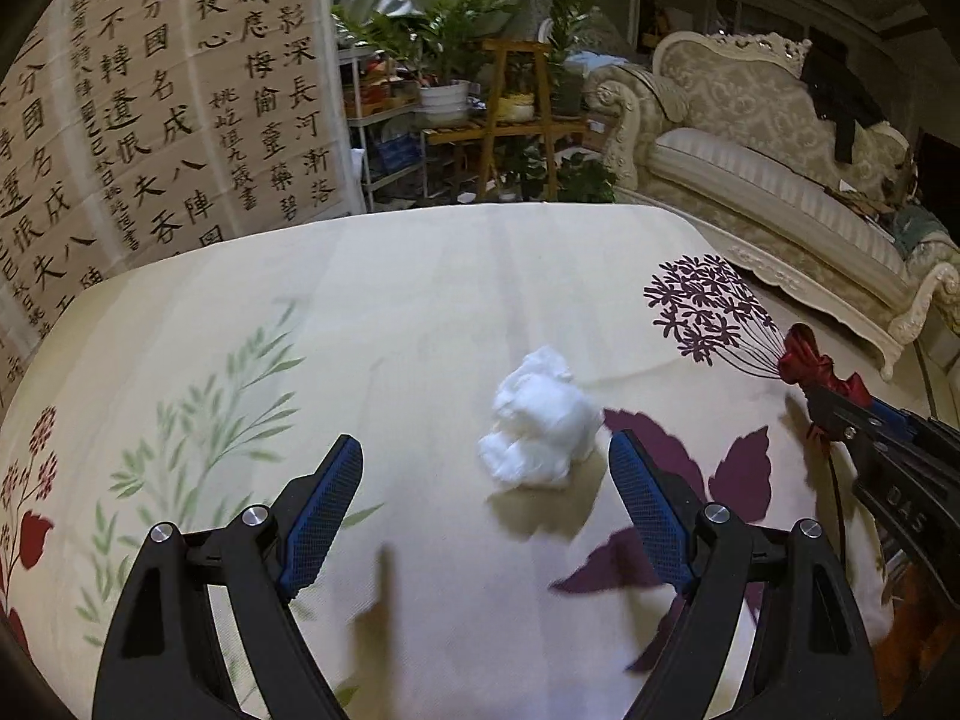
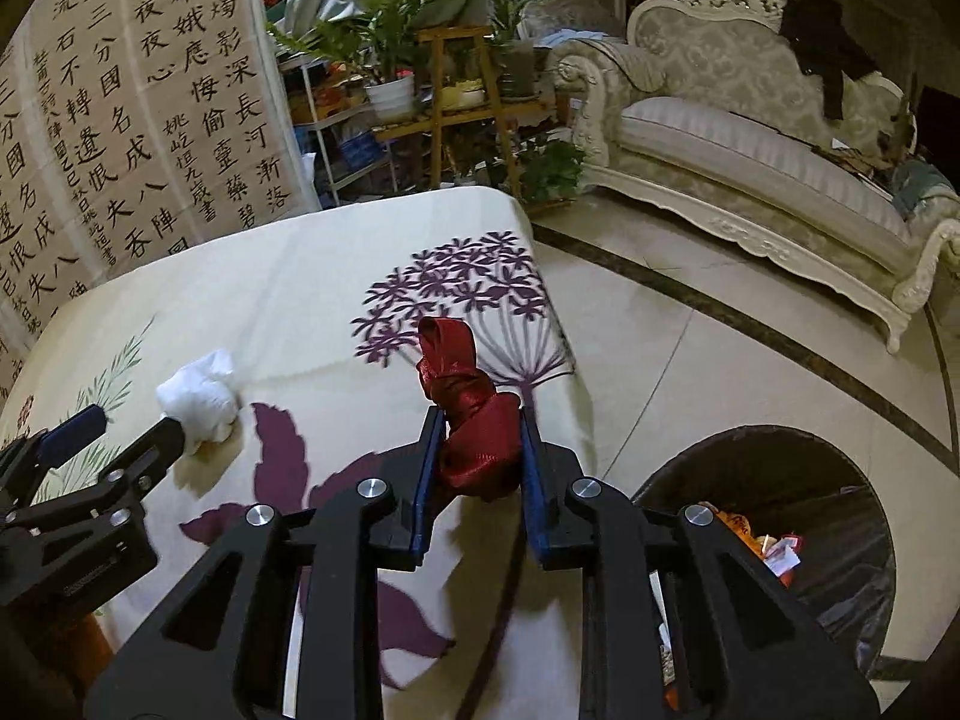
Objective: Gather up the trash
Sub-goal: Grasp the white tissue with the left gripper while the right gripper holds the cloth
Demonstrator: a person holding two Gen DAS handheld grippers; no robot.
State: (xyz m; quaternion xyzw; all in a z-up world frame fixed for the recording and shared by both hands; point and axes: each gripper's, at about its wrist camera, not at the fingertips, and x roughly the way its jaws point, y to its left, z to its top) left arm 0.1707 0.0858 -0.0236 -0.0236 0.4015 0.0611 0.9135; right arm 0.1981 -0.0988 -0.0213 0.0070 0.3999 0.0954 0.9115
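Pinching the soft, light red ribbon (image 2: 477, 420) firmly in my right gripper (image 2: 477, 456); left gripper (image 1: 486, 480) gapes empty, crumpled tissue (image 1: 537, 420) at one o'clock, feather-light, squashy.

Dim indoor light, soft shadows on the tablecloth (image 1: 420, 300), heavy fisheye bending, dark corners.

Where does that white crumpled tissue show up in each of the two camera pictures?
Left wrist view: the white crumpled tissue lies near the middle, on the tablecloth, just ahead of the open left gripper.
Right wrist view: the tissue sits at the far left, by the left gripper's tip.
Shared landmark: the purple flower print on the cloth.
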